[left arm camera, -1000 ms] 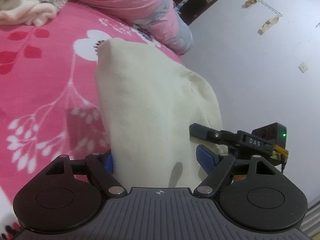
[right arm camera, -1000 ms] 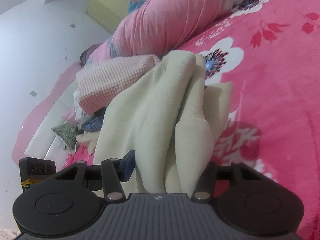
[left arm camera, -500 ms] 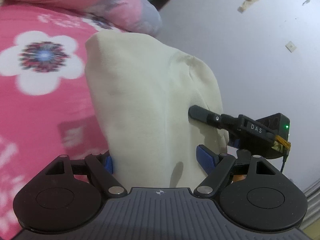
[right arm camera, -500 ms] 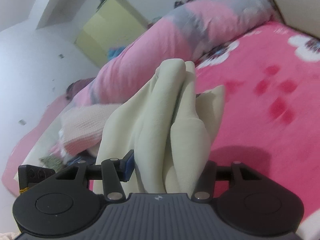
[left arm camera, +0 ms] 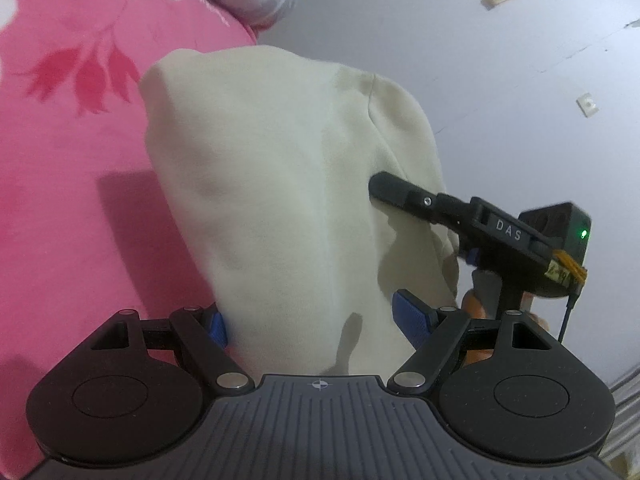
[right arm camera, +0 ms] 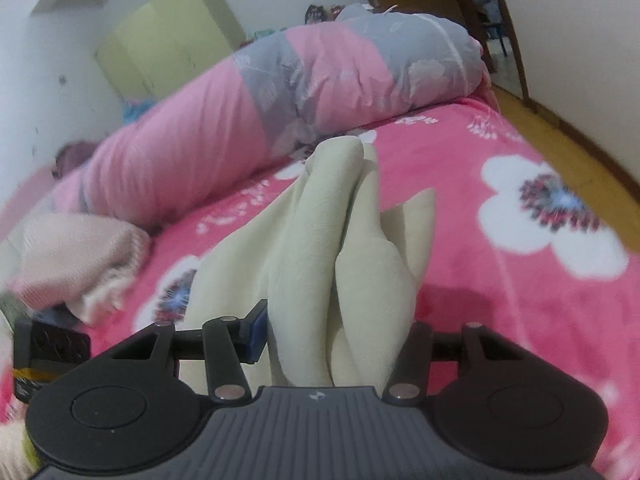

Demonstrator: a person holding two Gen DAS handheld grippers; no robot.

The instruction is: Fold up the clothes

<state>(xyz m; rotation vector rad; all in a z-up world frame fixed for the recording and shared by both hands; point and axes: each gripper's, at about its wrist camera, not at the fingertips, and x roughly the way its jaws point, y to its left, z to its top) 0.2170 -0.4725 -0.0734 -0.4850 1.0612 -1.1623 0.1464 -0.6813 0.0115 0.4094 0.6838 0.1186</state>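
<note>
A cream garment (left arm camera: 280, 180) hangs bunched over the pink floral bedspread (left arm camera: 72, 160). My left gripper (left arm camera: 314, 320) is shut on its near end, with the thick cloth filling the gap between the blue pads. In the same view, a black finger (left arm camera: 400, 192) of my right gripper presses into the cloth's right side. In the right wrist view the cream garment (right arm camera: 320, 240) runs forward in long folds, and my right gripper (right arm camera: 334, 336) is shut on the bundle. Cloth hides its right pad.
A rolled pink and grey quilt (right arm camera: 320, 80) lies along the far side of the bed. A heap of pink checked cloth (right arm camera: 72, 256) sits at the left. A green cupboard (right arm camera: 168, 36) stands behind, with wooden floor (right arm camera: 540, 120) to the right. A white wall (left arm camera: 500, 80) is close beside the bed.
Both grippers have swept sideways across the bed with the cream garment, grips unchanged. The checked heap has slid to the left edge of the right view, and the bed's end and the floor have come into sight.
</note>
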